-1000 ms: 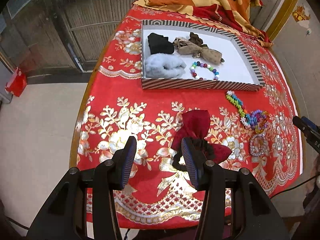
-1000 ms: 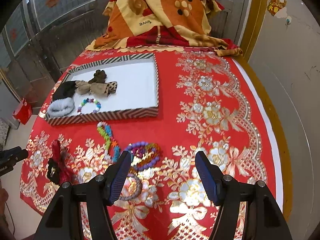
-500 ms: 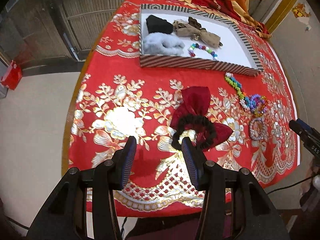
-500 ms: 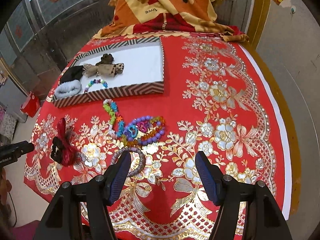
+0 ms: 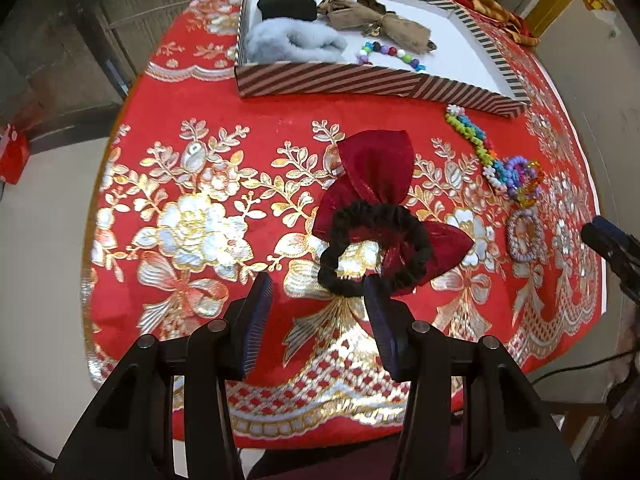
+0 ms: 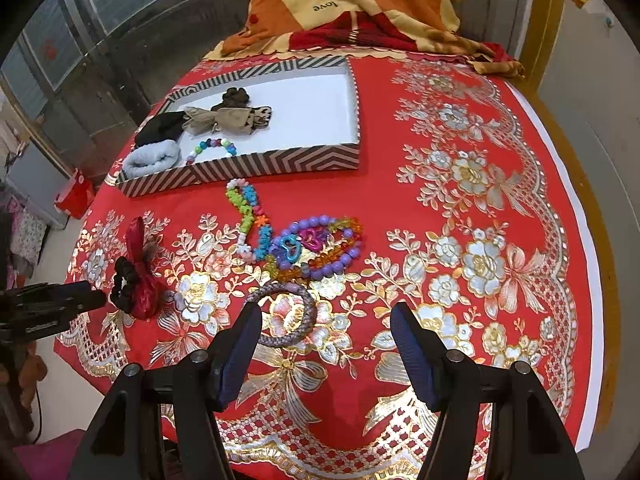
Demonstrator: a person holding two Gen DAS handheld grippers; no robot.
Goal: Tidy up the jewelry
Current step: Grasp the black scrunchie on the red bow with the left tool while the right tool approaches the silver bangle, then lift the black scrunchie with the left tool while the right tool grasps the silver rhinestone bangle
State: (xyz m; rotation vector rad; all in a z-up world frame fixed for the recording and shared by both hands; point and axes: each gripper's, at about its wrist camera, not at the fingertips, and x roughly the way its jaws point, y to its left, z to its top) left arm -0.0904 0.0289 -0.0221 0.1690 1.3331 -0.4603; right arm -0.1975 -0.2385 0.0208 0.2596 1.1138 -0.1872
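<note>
A dark red bow with a black scrunchie (image 5: 376, 240) (image 6: 136, 280) lies on the red and gold tablecloth. My left gripper (image 5: 318, 304) hangs open just in front of it, its right finger at the scrunchie's near edge and nothing between the jaws. A grey braided ring (image 6: 282, 314) (image 5: 525, 234) lies beside my open right gripper (image 6: 326, 332), partly behind its left finger. Coloured bead bracelets (image 6: 288, 236) (image 5: 500, 164) lie further back. A striped tray (image 5: 360, 84) (image 6: 280, 162) holds a black scrunchie, a grey fluffy one, a tan bow and a bead bracelet (image 6: 212, 150).
A folded orange and red blanket (image 6: 352, 4) lies at the table's far end behind the tray. The table's edge drops off on the left to a pale floor with a red box (image 6: 74, 196). The other gripper's tip (image 5: 612, 244) shows at the right edge.
Both grippers have sunk towards the table and tilted further down. The bow with the scrunchie and the beads now look larger and closer. Both jaws stay as wide as before.
</note>
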